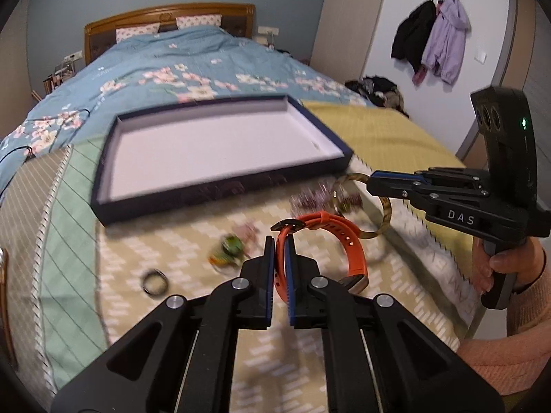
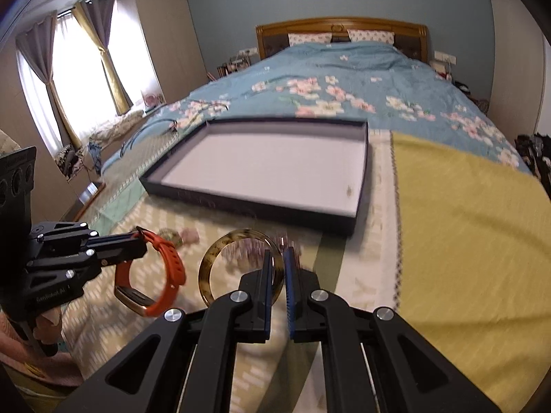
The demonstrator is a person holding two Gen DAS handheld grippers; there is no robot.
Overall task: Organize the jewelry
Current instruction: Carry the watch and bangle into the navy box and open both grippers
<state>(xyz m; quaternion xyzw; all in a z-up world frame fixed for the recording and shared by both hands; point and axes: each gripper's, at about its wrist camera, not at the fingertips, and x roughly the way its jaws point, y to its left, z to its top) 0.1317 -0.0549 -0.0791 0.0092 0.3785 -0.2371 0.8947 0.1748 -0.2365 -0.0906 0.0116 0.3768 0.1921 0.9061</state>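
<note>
Left hand-held gripper [image 1: 279, 251] pinches orange watch [image 1: 351, 241]; right hand-held gripper [image 2: 279, 261] apparently pinches bangle [image 2: 220, 251].

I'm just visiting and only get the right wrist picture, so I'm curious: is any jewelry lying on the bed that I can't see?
Observer: Yes, a small dark ring lies on the blanket, left of the left tool holding the orange watch.
Operator: Anything off to the right?
Observer: Coats hang there.
Operator: Who holds my tool?
Observer: A person's hand grips the handle of the right tool, which clamps the amber bangle.
</note>
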